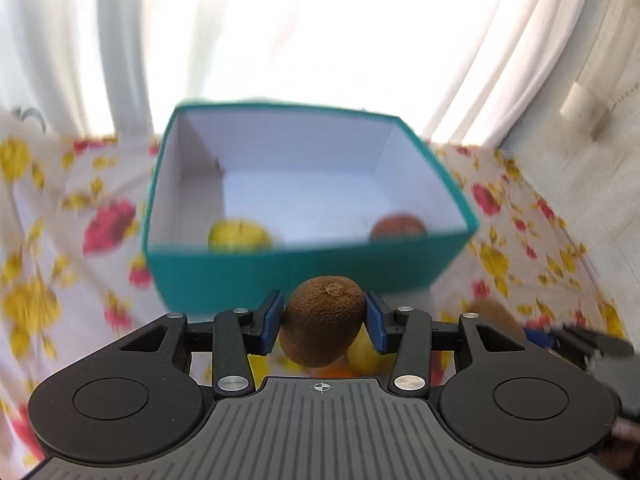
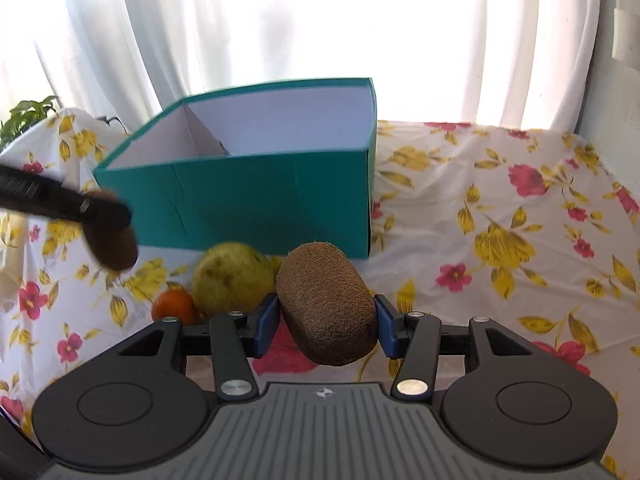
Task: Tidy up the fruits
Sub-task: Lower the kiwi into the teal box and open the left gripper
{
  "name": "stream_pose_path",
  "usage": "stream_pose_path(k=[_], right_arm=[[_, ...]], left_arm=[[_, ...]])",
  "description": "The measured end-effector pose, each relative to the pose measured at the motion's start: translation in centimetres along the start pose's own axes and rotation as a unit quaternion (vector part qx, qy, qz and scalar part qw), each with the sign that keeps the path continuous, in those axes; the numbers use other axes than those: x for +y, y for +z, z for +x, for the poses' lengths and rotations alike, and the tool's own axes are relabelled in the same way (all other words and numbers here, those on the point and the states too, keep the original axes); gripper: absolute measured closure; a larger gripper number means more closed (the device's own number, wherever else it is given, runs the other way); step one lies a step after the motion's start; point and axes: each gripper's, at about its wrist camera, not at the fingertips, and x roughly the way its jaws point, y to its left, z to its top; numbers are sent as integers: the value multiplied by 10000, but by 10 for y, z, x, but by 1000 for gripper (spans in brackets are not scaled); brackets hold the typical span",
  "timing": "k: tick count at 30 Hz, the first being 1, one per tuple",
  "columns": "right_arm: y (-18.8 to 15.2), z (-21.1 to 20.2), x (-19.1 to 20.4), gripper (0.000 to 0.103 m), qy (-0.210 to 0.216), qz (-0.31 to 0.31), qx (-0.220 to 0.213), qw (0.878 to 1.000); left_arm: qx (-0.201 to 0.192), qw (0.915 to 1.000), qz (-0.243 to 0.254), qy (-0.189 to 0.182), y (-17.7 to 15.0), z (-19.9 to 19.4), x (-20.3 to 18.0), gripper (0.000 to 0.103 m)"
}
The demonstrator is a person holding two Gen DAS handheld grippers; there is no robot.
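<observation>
left gripper clamps a kiwi before the teal box | right gripper clamps another kiwi near that box

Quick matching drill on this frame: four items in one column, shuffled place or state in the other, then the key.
Items:
1. left gripper
2. box
3. orange
4. apple

Places or states:
A. on the cloth, in front of the box, beside a yellow-green fruit
B. inside the box, near its front wall
C. teal outside, white inside
D. shut on a kiwi

Pairs: 1-D, 2-C, 3-A, 4-B
</observation>
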Motion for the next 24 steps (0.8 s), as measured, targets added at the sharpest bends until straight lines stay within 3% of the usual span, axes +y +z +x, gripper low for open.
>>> stream_pose_path(k=[8,12,14,15,17,19,21,24], right_arm=[[8,-7,-4,53,-11,105,-161,9998],[6,-9,-10,53,-93,212,-149,9996],[5,-13,-13,53,-119,261,-198,9994],[5,-14,-14,53,-123,274,-236,9993],[6,-16,-16,53,-168,292,-255,9991],[9,-15,-16,53,-182,268,-259,9991],[12,-14,-13,53,-160,226,-299,9992],[21,-14,-10,53,-83,163,-408,9990]], left_arm=[[-204,9997,93,47,48,59,-9,57],[487,9981,-25,367,49,115,-1,59],[470,9978,47,474,46,121,1,69],[466,9980,-3,419,47,120,2,69],[331,9989,-140,285,52,112,4,61],[121,9992,-181,334,54,102,4,44],[52,9989,-155,431,53,92,4,34],[-111,9977,-121,659,45,72,3,29]])
